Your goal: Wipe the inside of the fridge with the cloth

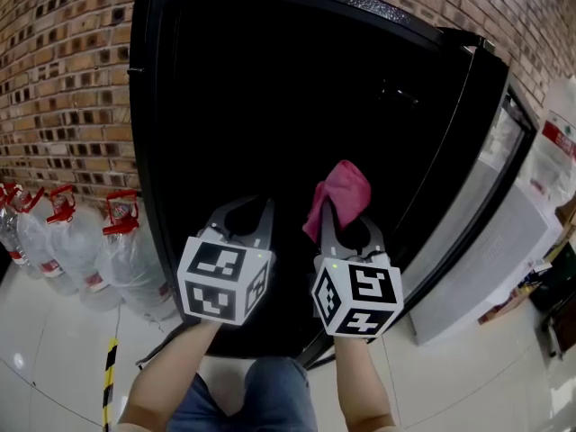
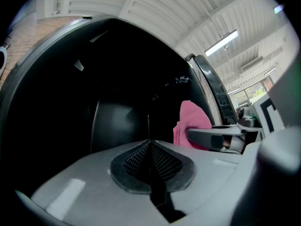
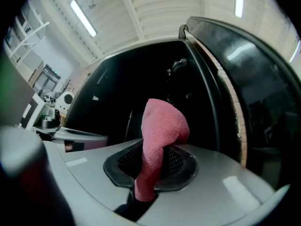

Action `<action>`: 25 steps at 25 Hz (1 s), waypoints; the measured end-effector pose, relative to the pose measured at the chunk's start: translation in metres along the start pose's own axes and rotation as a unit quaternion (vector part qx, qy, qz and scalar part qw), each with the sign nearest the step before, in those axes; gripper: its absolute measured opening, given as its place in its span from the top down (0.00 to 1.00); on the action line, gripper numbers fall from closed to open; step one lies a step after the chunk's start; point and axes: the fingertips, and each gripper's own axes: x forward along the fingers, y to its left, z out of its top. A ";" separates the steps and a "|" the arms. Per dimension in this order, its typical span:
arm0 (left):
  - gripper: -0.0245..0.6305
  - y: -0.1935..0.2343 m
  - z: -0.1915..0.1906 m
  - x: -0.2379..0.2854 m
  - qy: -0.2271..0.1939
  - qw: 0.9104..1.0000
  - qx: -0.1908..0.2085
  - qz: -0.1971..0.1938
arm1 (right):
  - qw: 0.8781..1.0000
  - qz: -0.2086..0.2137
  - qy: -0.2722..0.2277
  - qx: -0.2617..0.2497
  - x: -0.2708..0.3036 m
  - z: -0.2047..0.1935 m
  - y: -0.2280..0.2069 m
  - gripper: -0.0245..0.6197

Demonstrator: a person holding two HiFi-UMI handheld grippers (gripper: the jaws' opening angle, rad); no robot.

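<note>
Gripping a pink cloth (image 3: 160, 126) in the right gripper (image 3: 150, 171), with jaws shut tight on its lower end and the rest bunched up above the tips. Holds the left gripper (image 2: 150, 147) just beside it, closed with nothing between. Faces an open black fridge (image 1: 270, 106), door (image 1: 468, 142) swung to the right, cloth raised before the opening. Shows the inside only as darkness, shelves or contents impossible to make out. Includes large water bottles (image 1: 81, 250) on the floor at left, against a brick wall (image 1: 63, 79).
</note>
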 end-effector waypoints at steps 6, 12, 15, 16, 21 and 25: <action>0.98 0.004 -0.001 -0.006 0.001 1.000 0.001 0.006 | 1.000 0.020 -0.006 -0.004 -0.009 -0.003 0.015 0.88; 0.98 0.025 0.000 -0.045 -0.007 0.999 -0.001 0.043 | 0.991 0.133 -0.020 0.016 -0.005 -0.006 0.079 0.88; 0.98 0.043 0.000 -0.064 -0.007 0.998 -0.004 0.069 | 0.981 0.191 -0.012 0.026 0.003 -0.016 0.117 0.88; 0.98 0.048 0.001 -0.069 -0.006 0.997 -0.003 0.077 | 0.978 0.205 -0.011 0.029 0.006 -0.018 0.128 0.88; 0.98 0.058 0.000 -0.090 -0.005 0.995 0.002 0.097 | 0.965 0.260 -0.016 0.030 0.027 -0.032 0.171 0.88; 0.99 0.066 0.004 -0.100 -0.006 0.994 0.006 0.110 | 0.954 0.297 0.000 0.024 0.044 -0.042 0.204 0.88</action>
